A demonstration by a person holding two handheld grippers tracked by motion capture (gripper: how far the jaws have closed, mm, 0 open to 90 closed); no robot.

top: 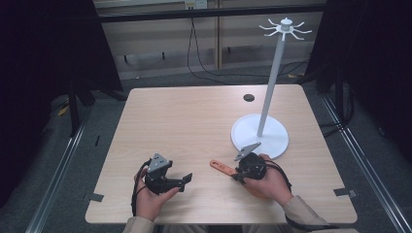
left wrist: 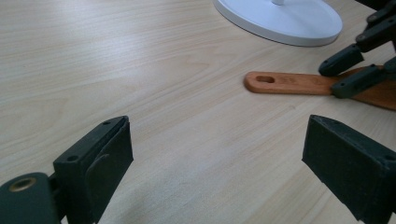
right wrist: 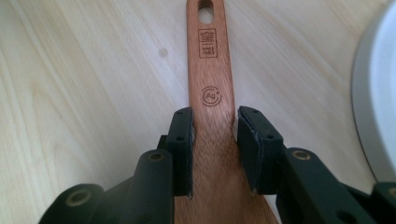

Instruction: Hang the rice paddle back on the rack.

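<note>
A reddish wooden spatula [top: 221, 167] [left wrist: 289, 84] [right wrist: 208, 60] lies flat on the light wooden table [top: 184, 121], its handle with a hanging hole pointing left. My right gripper [top: 239, 172] [right wrist: 214, 135] is shut on it, one pad against each edge where the handle widens toward the blade. The blade end is hidden under the gripper. My left gripper [top: 182, 180] [left wrist: 215, 158] is held low over the table to the left of the spatula, open, with nothing between its jaws. It points toward the spatula's handle.
A white stand with a round base [top: 272, 138] [left wrist: 280, 21] [right wrist: 378, 93] rises just behind the right gripper; its thin pole [top: 272, 82] carries a ring of hooks [top: 285, 26] at the top. A dark cable hole [top: 248, 97] sits near the table's far edge.
</note>
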